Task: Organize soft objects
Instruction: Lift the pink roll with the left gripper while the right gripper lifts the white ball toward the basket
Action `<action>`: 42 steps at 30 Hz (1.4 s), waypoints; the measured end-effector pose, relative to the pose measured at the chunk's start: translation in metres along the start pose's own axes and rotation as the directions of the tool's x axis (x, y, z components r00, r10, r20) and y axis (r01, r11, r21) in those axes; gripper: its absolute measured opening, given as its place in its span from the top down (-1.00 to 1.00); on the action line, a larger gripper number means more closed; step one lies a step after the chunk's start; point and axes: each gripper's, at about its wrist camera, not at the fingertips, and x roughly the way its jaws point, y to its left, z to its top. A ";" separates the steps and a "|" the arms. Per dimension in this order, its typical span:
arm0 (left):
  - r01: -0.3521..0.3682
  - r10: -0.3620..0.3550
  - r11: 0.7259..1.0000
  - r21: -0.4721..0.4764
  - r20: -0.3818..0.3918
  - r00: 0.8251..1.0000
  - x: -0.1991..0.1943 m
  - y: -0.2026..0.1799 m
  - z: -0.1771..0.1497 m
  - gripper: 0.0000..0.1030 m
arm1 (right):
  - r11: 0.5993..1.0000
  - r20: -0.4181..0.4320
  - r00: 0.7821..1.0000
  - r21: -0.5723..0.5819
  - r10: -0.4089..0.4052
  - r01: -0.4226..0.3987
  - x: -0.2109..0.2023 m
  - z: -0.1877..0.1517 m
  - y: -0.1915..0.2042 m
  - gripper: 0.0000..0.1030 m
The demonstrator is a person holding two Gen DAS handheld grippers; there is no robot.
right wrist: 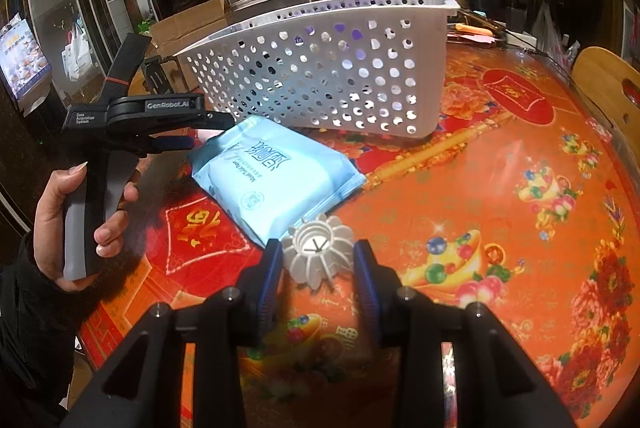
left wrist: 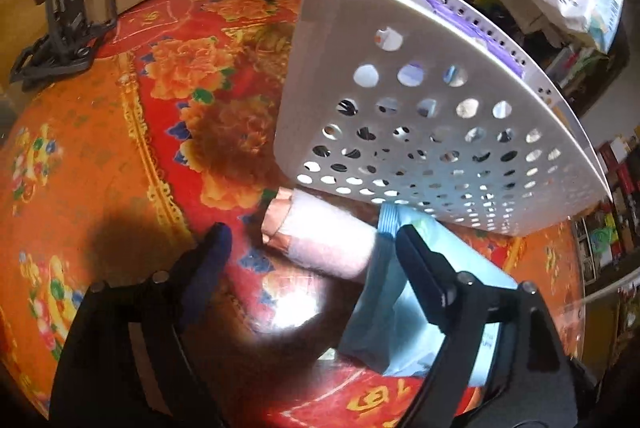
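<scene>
My red flowery table (right wrist: 500,155) is messy behind. My left hand-held gripper (left wrist: 308,248) is wide open and empty. The blue wipes pack (right wrist: 276,175) lies at 6 o'clock of the white basket (right wrist: 320,75). My right hand-held gripper (right wrist: 318,260) squeezes a ribbed white thing (right wrist: 316,252). Both still need putting away.

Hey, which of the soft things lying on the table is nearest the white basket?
The pink roll: its far end lies at the foot of the basket. The blue wipes pack lies beside it, further out on the table.
</scene>
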 end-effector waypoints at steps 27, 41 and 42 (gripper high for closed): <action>0.058 -0.037 0.984 -0.171 0.124 0.992 -0.030 0.005 -0.007 0.62 | 0.999 0.004 1.000 -0.029 -0.030 0.030 -0.006 -0.012 0.003 0.40; 0.099 -0.069 0.988 -0.116 0.237 0.969 -0.073 0.022 -0.012 0.68 | 0.999 0.111 0.994 -0.032 -0.007 0.011 -0.042 0.009 0.008 0.40; 0.102 -0.072 0.988 -0.114 0.243 0.967 -0.077 0.022 -0.013 0.68 | 0.999 0.114 0.993 -0.033 -0.004 0.007 -0.044 0.010 0.009 0.40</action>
